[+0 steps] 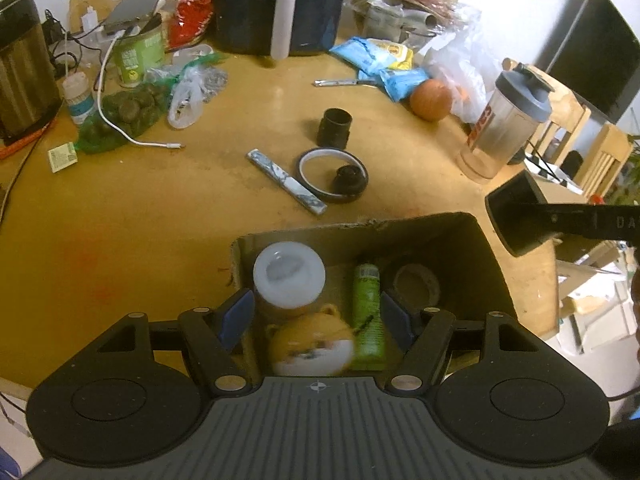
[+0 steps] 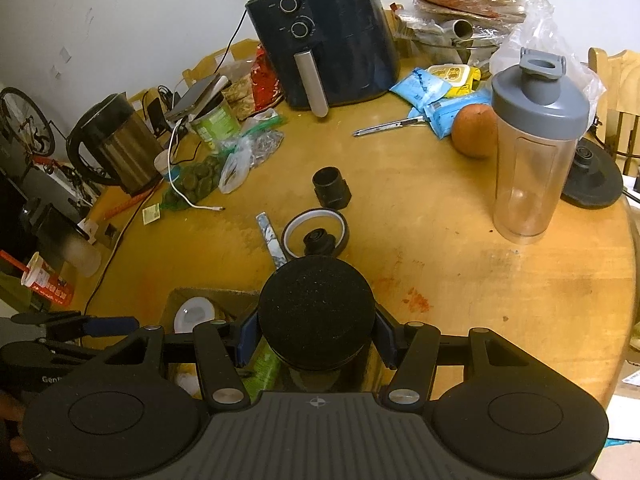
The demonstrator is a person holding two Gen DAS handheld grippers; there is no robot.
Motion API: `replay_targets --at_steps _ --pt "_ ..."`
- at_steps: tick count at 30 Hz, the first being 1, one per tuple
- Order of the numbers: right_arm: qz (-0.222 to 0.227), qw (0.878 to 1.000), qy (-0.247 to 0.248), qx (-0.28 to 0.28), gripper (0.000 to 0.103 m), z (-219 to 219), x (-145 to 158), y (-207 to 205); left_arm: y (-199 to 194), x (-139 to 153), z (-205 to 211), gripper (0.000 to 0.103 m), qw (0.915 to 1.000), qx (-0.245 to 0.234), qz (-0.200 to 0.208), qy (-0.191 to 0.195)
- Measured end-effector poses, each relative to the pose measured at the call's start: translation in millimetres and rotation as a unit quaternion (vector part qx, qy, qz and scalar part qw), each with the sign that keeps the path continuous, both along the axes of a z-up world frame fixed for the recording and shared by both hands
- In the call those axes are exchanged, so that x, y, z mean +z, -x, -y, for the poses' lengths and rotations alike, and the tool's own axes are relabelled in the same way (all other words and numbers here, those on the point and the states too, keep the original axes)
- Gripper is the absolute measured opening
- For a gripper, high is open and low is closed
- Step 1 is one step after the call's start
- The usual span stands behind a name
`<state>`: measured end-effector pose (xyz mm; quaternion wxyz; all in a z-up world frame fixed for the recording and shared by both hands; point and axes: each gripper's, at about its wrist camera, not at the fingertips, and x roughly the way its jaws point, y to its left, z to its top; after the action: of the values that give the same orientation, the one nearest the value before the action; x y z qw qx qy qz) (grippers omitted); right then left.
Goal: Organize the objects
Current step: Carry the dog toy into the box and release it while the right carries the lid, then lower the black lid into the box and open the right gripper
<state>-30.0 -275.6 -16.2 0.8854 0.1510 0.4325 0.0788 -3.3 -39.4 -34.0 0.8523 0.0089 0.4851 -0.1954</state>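
While clamped on black round jar (image 2: 316,312), right gripper (image 2: 316,340) poised over cardboard box (image 1: 432,228) at near edge; left gripper (image 1: 316,320) released, empty. Lower into free right corner before release, clear of 2 bottles.

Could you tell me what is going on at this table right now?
A person is tidying loose items into a cardboard box with two handheld grippers. The right gripper is closed on a round black foam-topped object, holding it above the box. The left gripper hangs open over the box, holding nothing. Inside already lie a white-lidded jar, a green tube and a dog-faced toy. A tape roll, a black cylinder and a marbled bar remain on the table.
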Motion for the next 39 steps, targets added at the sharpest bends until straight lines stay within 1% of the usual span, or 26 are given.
replay_targets --at_steps 9,16,25,31,32,33,34,36,38,39 --pt "-0.018 0.999 0.002 0.031 0.060 -17.3 -8.1 -2.3 3.7 6.7 -9.9 0.069 0.9997 0.021 0.010 0.008" --pt "-0.029 0.998 0.018 0.059 0.060 -32.5 -15.6 -7.6 10.1 7.5 -20.8 0.069 0.9991 0.039 0.011 0.010" --pt "-0.043 0.995 0.045 0.082 0.060 -40.5 -38.5 -24.5 14.5 12.2 -36.1 0.069 0.9971 0.072 0.020 0.018" --pt "-0.061 0.989 0.074 0.112 0.062 -49.8 -66.3 -38.3 8.5 19.0 -40.3 0.069 0.9959 0.081 0.037 0.021" --pt "-0.066 0.987 0.073 0.124 0.066 -51.7 -69.9 -39.8 6.1 21.6 -41.1 0.069 0.9954 0.083 0.042 0.022" --pt "-0.068 0.986 0.076 0.131 0.066 -53.8 -70.9 -40.2 3.5 23.7 -42.1 0.069 0.9949 0.086 0.047 0.024" --pt "-0.067 0.985 0.084 0.139 0.069 -57.4 -70.6 -40.6 0.3 26.7 -42.9 0.069 0.9941 0.090 0.053 0.027" --pt "-0.061 0.980 0.095 0.163 0.077 -62.9 -66.5 -41.8 -5.5 32.0 -43.9 0.069 0.9927 0.097 0.064 0.033" --pt "-0.058 0.976 0.096 0.185 0.087 -66.1 -60.7 -44.8 -12.1 37.6 -44.8 0.069 0.9911 0.102 0.075 0.041" --pt "-0.056 0.975 0.095 0.194 0.089 -67.3 -57.9 -46.3 -15.8 40.2 -44.6 0.069 0.9904 0.104 0.080 0.044"
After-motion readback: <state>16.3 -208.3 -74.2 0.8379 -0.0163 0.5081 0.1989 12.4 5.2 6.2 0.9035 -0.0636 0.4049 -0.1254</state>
